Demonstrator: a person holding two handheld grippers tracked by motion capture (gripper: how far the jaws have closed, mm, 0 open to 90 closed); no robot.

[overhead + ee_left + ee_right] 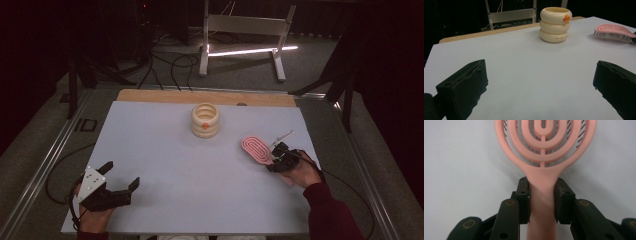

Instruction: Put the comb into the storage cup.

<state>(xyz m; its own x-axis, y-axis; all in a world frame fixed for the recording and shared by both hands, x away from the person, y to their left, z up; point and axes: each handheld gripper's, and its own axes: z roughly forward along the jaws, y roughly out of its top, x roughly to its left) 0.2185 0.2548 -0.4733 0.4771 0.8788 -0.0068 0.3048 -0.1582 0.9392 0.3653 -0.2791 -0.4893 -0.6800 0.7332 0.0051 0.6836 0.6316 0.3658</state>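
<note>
A pink vented hairbrush (256, 149) lies bristles down on the white table sheet (200, 170), right of centre. My right gripper (278, 159) is shut on its handle; in the right gripper view both pads press the pink handle (542, 195) from either side, with the ringed brush head (544, 142) beyond. The brush (614, 32) also appears at the far right of the left gripper view. A cream ribbed cup (205, 120) with an orange mark stands at the back centre, also seen as the cream cup (555, 24). My left gripper (122, 176) rests open at the front left, nothing between its fingers.
A wooden table edge (150, 95) runs behind the sheet. On the floor beyond are a white metal stand (240, 35) and black cables (170, 62). A metal rail (50, 150) borders the left side.
</note>
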